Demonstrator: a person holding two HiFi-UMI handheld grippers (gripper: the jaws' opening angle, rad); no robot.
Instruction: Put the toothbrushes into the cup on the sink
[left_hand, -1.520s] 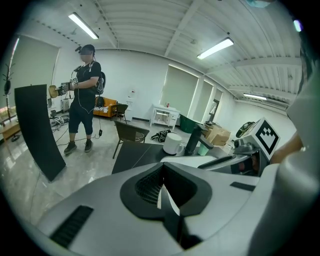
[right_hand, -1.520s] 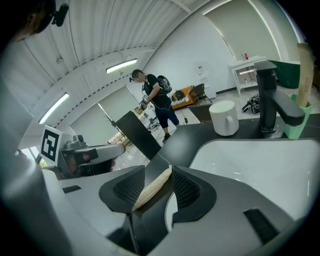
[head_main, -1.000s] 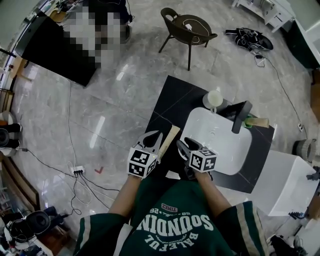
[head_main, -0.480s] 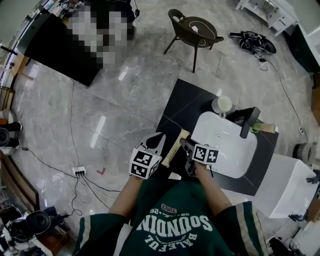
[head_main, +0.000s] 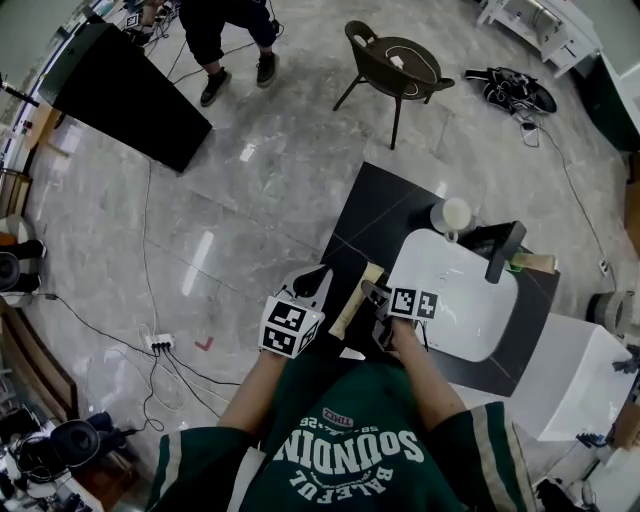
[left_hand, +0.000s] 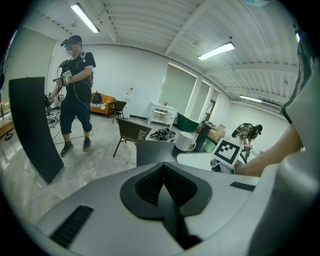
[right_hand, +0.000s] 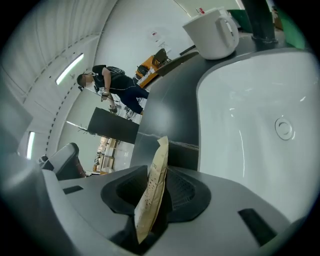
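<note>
Your left tool (left_hand: 163, 170) is pressed together, empty, near the desk's (head_main: 372, 210) left edge. Your right tool (right_hand: 159, 192) has just been closing and pinches the paper-wrapped toothbrush (right_hand: 158, 165) just left of the sink (head_main: 455, 295). The cup (head_main: 452, 215) stands at the sink's far corner.

1. Black countertop (head_main: 370, 215): carries the white basin (head_main: 455, 300).
2. White cup (head_main: 452, 214): upright on the countertop at the basin's far rim, near the black faucet (head_main: 503, 250).
3. Tan paper packet (head_main: 354, 300): over the countertop, just beside the basin's left rim.
</note>
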